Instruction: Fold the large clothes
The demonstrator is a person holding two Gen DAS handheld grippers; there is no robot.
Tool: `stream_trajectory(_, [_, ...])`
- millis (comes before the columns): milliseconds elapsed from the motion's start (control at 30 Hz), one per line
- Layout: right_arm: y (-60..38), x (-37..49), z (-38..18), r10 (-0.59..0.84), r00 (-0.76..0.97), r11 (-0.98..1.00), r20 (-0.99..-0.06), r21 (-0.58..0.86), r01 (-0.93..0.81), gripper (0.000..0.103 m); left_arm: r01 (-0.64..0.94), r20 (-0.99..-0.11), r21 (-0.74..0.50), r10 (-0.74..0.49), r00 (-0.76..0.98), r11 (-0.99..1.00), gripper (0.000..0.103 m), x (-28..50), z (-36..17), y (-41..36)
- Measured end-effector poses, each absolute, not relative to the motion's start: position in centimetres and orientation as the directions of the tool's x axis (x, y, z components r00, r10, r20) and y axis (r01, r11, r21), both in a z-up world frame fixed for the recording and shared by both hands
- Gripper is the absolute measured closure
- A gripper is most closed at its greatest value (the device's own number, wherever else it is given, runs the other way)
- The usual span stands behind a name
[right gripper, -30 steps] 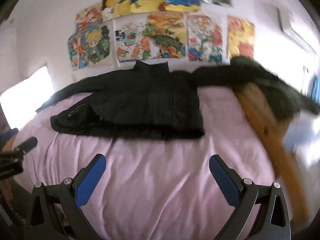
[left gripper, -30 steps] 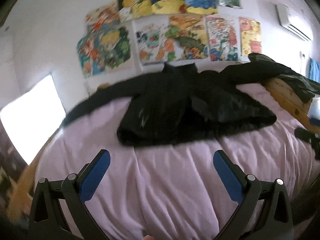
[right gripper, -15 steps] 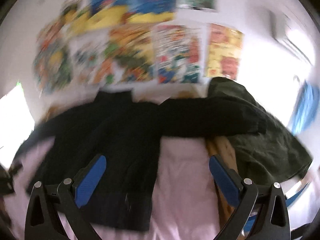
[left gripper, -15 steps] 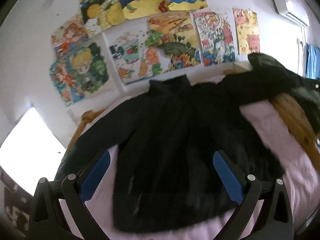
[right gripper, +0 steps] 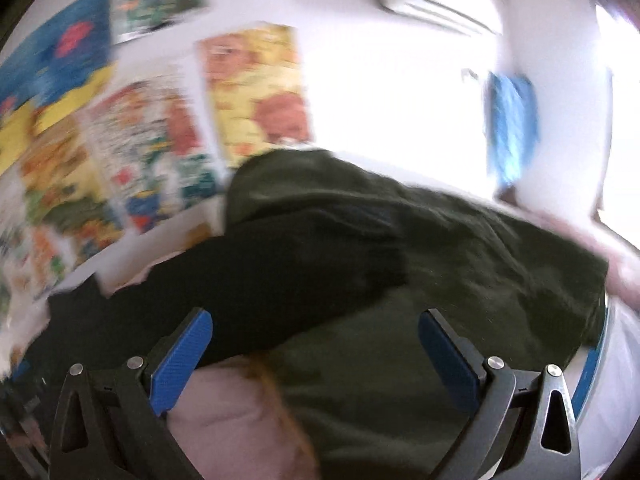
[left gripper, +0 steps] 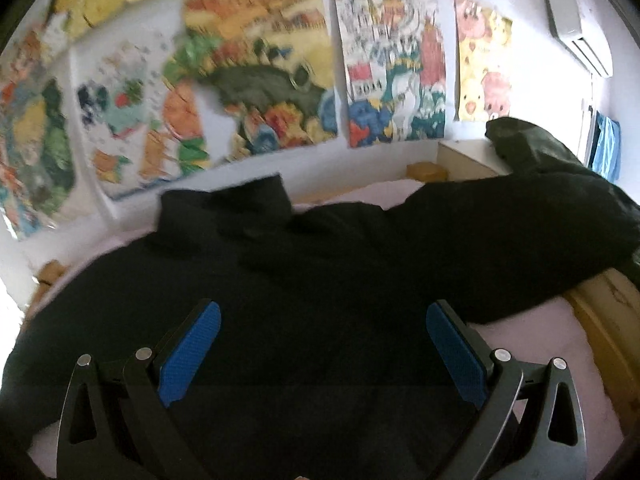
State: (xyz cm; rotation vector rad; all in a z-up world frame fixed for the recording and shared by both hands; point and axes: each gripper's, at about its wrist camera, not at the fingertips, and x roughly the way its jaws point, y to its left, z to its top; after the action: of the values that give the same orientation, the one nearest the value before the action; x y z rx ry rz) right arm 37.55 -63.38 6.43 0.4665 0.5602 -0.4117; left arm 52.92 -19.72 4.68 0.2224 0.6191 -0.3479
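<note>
Folding is judged barely begun: the black jacket point(left gripper: 304, 280) is seen spread flat on the pink-sheeted bed point(left gripper: 532, 336), collar toward the wall, no fold made yet. One sleeve point(left gripper: 500, 232) is stretched out to the right, its end lying on an olive-green garment point(right gripper: 460, 264) draped over the bed's wooden side rail point(left gripper: 600, 320). Both sleeves and the body are left to be folded.

The left gripper point(left gripper: 323, 350) is held wide apart above the jacket's body, nothing grasped. The right gripper point(right gripper: 315, 354) is also wide apart and empty, pointed at the sleeve end and the green garment; this view is blurred.

Colourful posters point(left gripper: 260, 80) are seen on the wall, an air conditioner point(left gripper: 576, 28) high up, a blue cloth point(left gripper: 608, 148) hanging at right. The green garment under the sleeve is judged likely to be caught together with it.
</note>
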Motion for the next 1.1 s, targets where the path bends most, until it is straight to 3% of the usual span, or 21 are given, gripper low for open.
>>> stream_trajectory(100, [-66.0,38.7,4.0,-0.221,0.743,0.751,-0.632,0.375,0.543,0.0,0.393,-0.626,0.119,-0.238,0.743,0.912,0.002,55.9,2.0,-21.6])
stream_trajectory(233, [-67.5,40.7,2.3,-0.183,0.761,0.719,-0.622,0.443,0.536,0.0,0.382,-0.636,0.106,-0.233,0.735,0.918,0.002,59.1,-0.4,-23.4])
stream_trajectory(300, [-67.7,41.6,1.9,-0.178,0.77,0.7,-0.612,0.471,0.536,0.012,0.378,-0.65,0.072,-0.244,0.719,0.923,0.002,60.6,-1.5,-24.3])
stream_trajectory(367, [-68.1,42.6,1.3,-0.169,0.77,0.675,-0.615,0.497,0.545,0.03,0.372,-0.668,0.049,-0.247,0.702,0.927,0.002,62.0,-2.6,-25.2])
stream_trajectory(533, [-68.7,44.1,0.0,-0.185,0.782,0.616,-0.595,0.55,0.564,0.05,0.394,-0.696,0.05,-0.251,0.673,0.918,0.002,63.6,-5.1,-27.3])
stream_trajectory(700, [-68.2,45.0,-0.1,-0.224,0.79,0.625,-0.571,0.537,0.566,0.061,0.389,-0.704,-0.01,-0.282,0.652,0.921,0.001,64.6,-7.1,-27.2])
stream_trajectory(867, [-67.4,45.9,0.1,-0.211,0.818,0.652,-0.535,0.547,0.526,0.084,0.382,-0.702,0.009,-0.266,0.661,0.924,0.001,64.7,-8.1,-27.5])
stream_trajectory(1100, [-64.1,45.6,3.4,-0.198,0.906,0.772,-0.375,0.51,0.38,0.089,0.352,-0.703,-0.045,-0.281,0.654,0.935,0.001,64.2,-4.4,-23.4])
